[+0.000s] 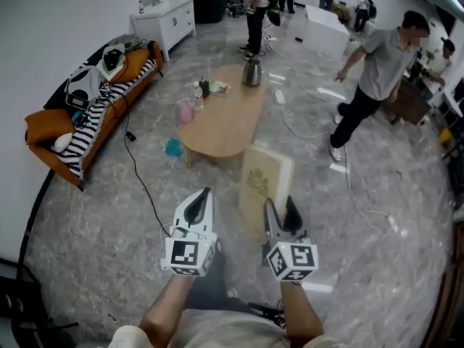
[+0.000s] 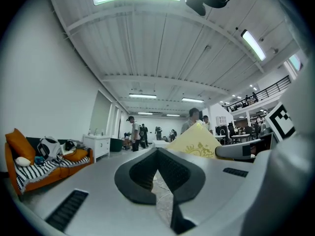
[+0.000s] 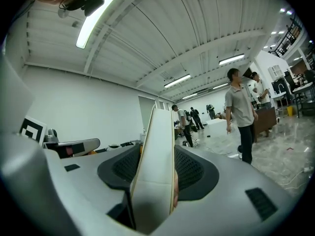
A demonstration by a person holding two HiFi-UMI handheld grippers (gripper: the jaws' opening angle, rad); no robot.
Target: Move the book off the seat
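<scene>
We carry the book (image 1: pixel 265 182) clamped in the right tool (image 1: pixel 280 212); the left tool (image 1: pixel 197 203) is closed, empty. Next, we judge: set it on the surface (image 1: pixel 225 125) ahead.

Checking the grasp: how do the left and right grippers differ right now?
The right gripper is shut on the cream book, holding it upright by its edge; the left gripper is shut with nothing between its jaws. The right gripper touches the book; the left gripper sits apart, to its left. Both point forward, side by side.
</scene>
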